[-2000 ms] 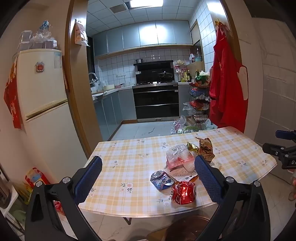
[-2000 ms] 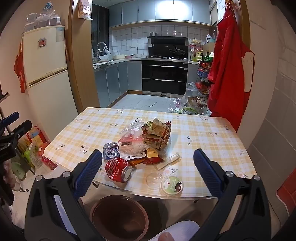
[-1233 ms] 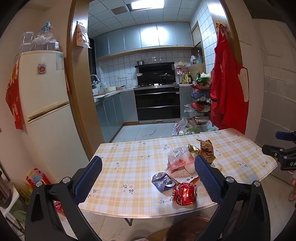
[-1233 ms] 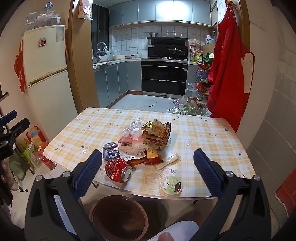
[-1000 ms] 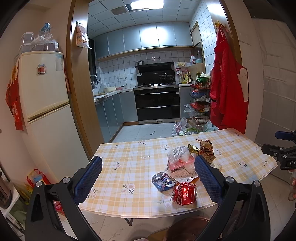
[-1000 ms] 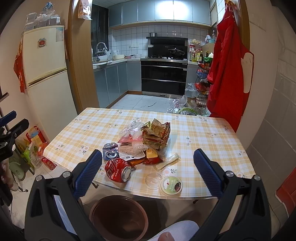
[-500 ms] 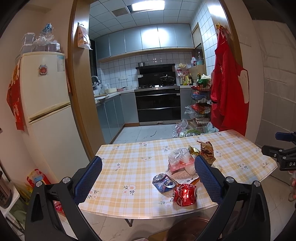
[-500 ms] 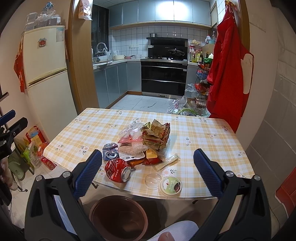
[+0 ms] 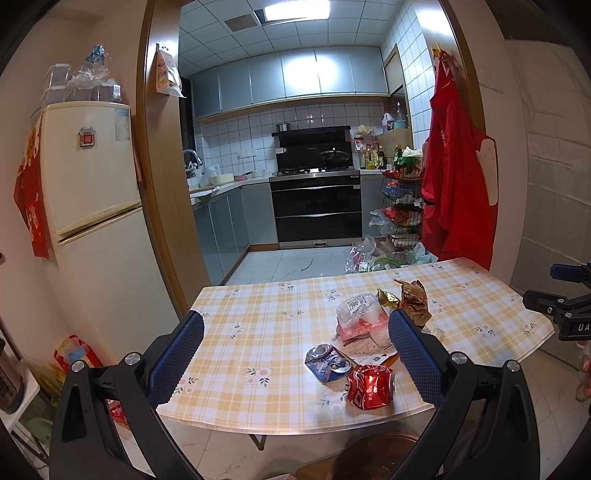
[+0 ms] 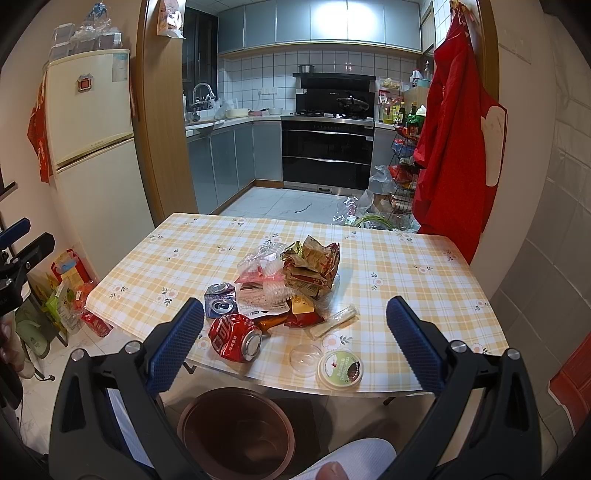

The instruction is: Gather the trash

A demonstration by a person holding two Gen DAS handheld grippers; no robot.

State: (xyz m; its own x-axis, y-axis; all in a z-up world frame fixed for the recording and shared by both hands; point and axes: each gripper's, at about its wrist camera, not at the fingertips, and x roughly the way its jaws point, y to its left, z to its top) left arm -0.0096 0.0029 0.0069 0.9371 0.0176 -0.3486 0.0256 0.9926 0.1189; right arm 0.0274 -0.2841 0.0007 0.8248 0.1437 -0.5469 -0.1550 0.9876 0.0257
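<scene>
Overhead, both tongs, left (image 9: 295, 345) and right (image 10: 294, 332), are hovering spread and empty above the surface (image 10: 424, 291), its trash pile (image 10: 291, 280) untouched; collecting appears unstarted, next needing a descent onto the red can (image 10: 234, 338) above the bin (image 10: 236, 430).

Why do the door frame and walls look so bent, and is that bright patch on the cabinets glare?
Left wrist view: the fisheye lens bows the door frame and darkens the corners; the ceiling light reflects off the upper cabinets. Right wrist view: same curving, same cabinet glare, and the red can near the table edge stays sharp.
</scene>
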